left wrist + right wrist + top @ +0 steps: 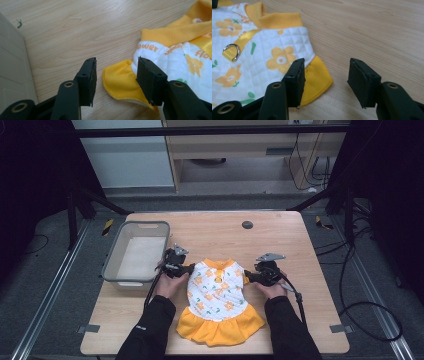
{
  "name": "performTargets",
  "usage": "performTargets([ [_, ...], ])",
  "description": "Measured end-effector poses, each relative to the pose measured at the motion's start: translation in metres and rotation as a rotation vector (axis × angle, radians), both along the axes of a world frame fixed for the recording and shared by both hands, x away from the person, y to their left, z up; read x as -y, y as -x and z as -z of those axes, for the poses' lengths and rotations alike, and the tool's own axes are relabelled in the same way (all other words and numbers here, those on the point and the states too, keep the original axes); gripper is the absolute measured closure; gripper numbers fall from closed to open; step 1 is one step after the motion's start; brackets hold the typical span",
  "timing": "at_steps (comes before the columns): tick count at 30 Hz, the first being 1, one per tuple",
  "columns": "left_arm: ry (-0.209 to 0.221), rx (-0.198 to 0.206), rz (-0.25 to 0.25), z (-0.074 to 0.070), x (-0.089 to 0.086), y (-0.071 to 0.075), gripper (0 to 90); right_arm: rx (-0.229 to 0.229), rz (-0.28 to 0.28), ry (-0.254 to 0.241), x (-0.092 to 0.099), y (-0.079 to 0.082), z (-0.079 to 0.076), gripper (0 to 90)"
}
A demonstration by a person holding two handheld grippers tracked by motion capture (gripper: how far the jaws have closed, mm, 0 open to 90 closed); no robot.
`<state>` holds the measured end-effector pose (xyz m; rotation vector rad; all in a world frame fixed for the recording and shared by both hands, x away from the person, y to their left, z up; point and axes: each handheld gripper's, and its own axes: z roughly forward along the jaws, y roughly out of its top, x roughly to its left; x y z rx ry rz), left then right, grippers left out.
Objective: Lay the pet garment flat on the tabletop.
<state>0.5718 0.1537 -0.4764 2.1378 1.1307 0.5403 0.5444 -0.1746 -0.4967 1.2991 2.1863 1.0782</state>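
From the high view, a small dress (218,300) lies flat on the wooden tabletop (300,270), collar away from the person, white quilted body printed with orange flowers and an orange ruffled skirt nearest the table's near edge. A grey bin (136,251) sits at the tabletop's left side, and a dark round disc (247,225) lies toward the far edge. The left tool (189,269) is at the dress's left sleeve and the right tool (248,276) at its right sleeve, each held in a hand with a dark sleeve behind it. In the left gripper view, orange print on the white fabric reads "flower" (147,47) beside the ribbed orange collar (175,32); more lettering farther right is cut off or turned and cannot be read in full. The left tool (117,72) is wide open, clamping nothing: the orange sleeve (120,83) lies between its jaws, its edge running under the right jaw, while the left jaw stands over bare wood beside the bin's pale wall (12,72). In the right gripper view, orange lettering near the collar (279,18) is too partial to read; a yellow strap with a metal D-ring (233,51) crosses the dress. The right tool (325,75) is also spread wide and holds nothing: its left jaw is over the orange sleeve (317,80), its right jaw over bare wood.
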Motion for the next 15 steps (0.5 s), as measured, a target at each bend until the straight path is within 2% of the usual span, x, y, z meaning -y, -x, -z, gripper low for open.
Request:
performTargets([
  [3,-0.007,-0.009,0.001,0.003,-0.001,0.0,51.2,-0.011,-0.007,0.019,-0.002,0.0,0.004,49.7],
  [8,0.011,-0.042,0.002,0.01,-0.002,0.0,54.1,-0.026,-0.014,0.033,-0.003,0.0,0.007,53.8],
  [10,0.009,-0.051,0.004,0.014,-0.002,0.0,54.8,-0.03,-0.018,0.038,-0.003,0.0,0.006,59.0],
  [12,0.02,-0.049,0.001,0.015,-0.002,0.001,57.0,-0.031,-0.019,0.041,-0.004,0.001,0.006,61.4],
  [13,0.042,-0.053,-0.002,0.016,-0.003,0.002,59.0,-0.028,-0.029,0.049,-0.006,0.002,0.005,68.0],
  [15,0.05,-0.053,0.002,0.017,-0.003,0.003,60.6,-0.029,-0.037,0.053,-0.006,0.002,0.005,71.2],
])
